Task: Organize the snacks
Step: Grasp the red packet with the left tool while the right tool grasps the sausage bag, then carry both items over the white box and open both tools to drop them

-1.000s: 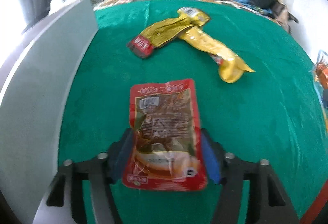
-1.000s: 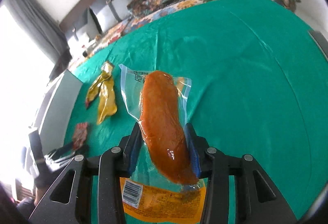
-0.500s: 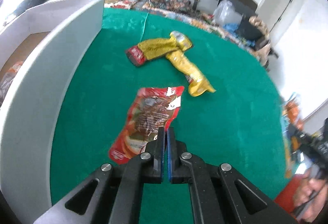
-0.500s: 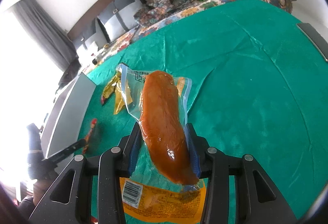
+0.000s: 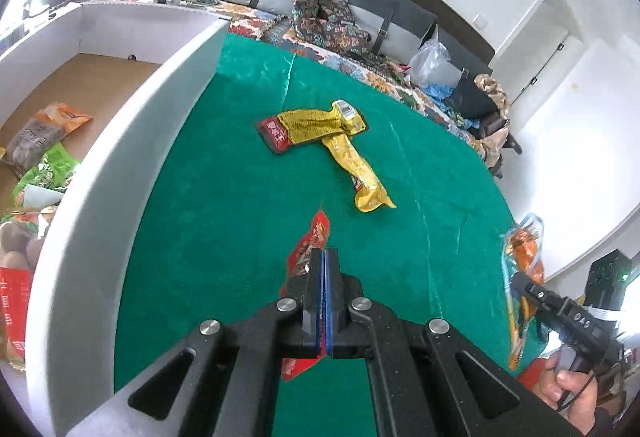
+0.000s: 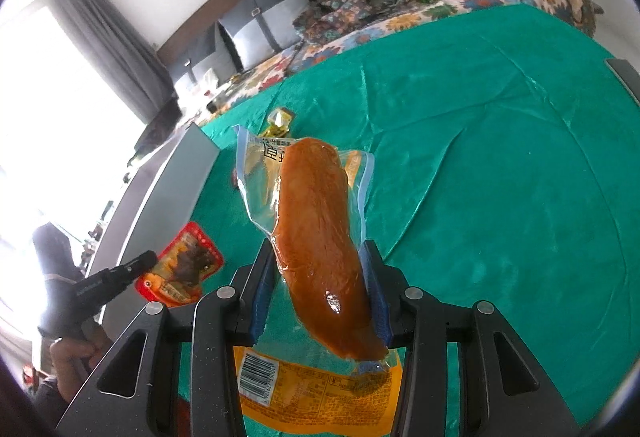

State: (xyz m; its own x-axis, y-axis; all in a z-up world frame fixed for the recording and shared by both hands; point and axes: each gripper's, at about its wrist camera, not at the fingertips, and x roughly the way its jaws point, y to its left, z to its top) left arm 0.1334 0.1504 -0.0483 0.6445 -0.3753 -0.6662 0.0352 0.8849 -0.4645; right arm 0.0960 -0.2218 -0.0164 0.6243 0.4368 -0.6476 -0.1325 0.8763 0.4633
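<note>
Both grippers carry snack packs above the green surface (image 5: 240,205), beside the white box (image 5: 120,173).
The right gripper (image 6: 320,289) fingers clamp the sausage pack (image 6: 320,237), heavy, slick, best held mid-body. The left gripper (image 5: 325,277) fingers pinch the red packet (image 5: 310,245), light and floppy, edge-on, its print unreadable.

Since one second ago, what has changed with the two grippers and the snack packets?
The left gripper closed on the red snack packet and lifted it, turning it edge-on. The right gripper holds the clear chicken packet as before; the two yellow packets lie unmoved.
</note>
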